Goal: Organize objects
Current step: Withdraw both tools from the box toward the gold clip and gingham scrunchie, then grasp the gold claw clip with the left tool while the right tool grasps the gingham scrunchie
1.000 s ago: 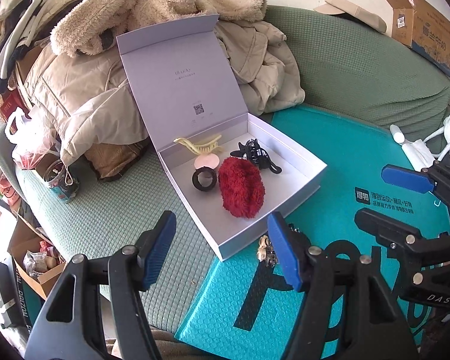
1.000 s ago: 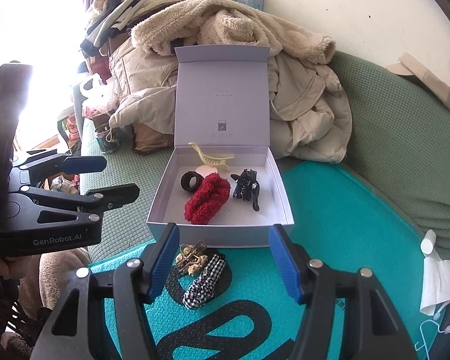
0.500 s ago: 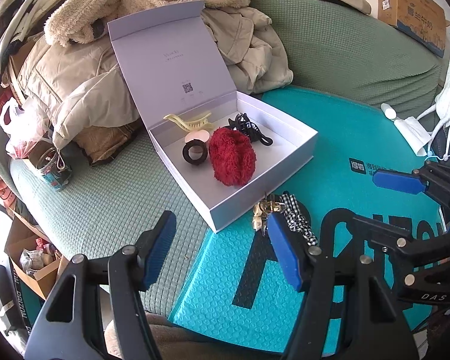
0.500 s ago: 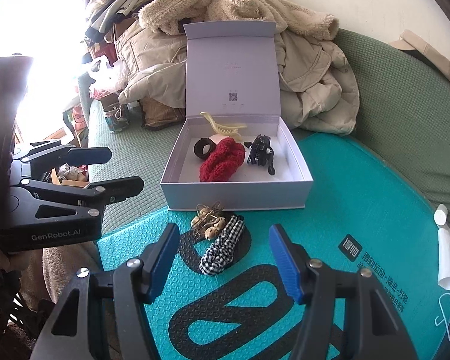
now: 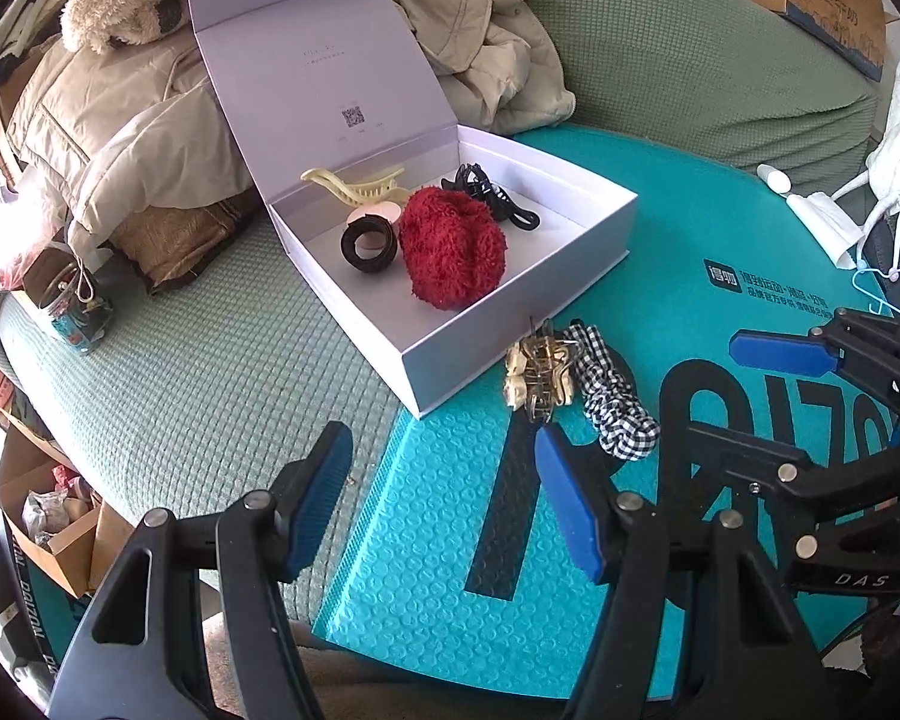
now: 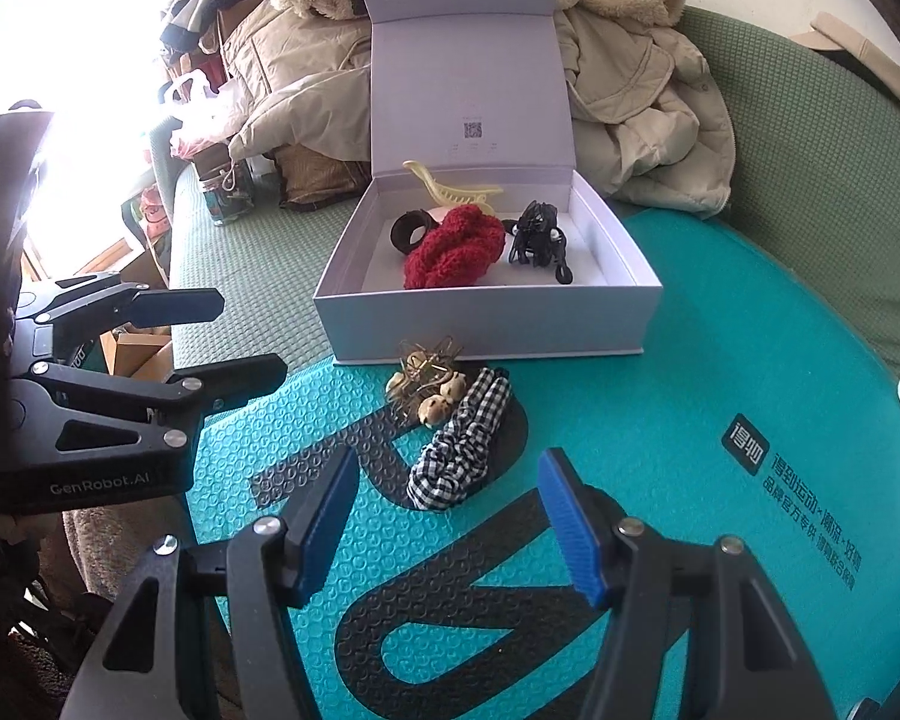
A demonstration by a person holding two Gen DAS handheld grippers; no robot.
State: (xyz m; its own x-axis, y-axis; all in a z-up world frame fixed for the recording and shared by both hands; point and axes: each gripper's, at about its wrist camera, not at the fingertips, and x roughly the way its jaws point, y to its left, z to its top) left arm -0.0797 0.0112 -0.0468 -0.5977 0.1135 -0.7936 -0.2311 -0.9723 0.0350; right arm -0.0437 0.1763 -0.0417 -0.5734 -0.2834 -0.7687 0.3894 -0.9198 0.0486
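Right now both claws hang with their blue pads spread about half apart and nothing between them. In the left wrist view the left claw (image 5: 444, 492) fills the bottom of the frame, over the edge where the teal bubble mailer (image 5: 426, 546) meets the green sofa cover (image 5: 210, 372). Above its right pad, toward the middle right of the frame, lie a gold hair clip (image 5: 537, 375) and, touching it on the right, a black-and-white checked scrunchie (image 5: 615, 405); both rest on the mailer, just in front of the near corner of the white box (image 5: 510, 330). The right claw (image 5: 744, 396) shows at the right edge of that frame, beside the scrunchie but clear of it.

In the right wrist view the right claw (image 6: 444, 516) sits at the bottom centre. The checked scrunchie (image 6: 462, 444) lies just above the gap between its pads, slightly left of centre, with the gold hair clip (image 6: 429, 384) beyond it, against the box's front wall (image 6: 486, 327). The left claw (image 6: 210, 330) shows at the left edge, apart from both.

Inside the open box lie a red fluffy scrunchie (image 6: 453, 246), a black hair ring (image 6: 408, 231), a cream claw clip (image 6: 450, 189) and a black hair clip (image 6: 534, 234). The lid (image 6: 468, 78) leans back against a pile of coats (image 6: 636, 90).
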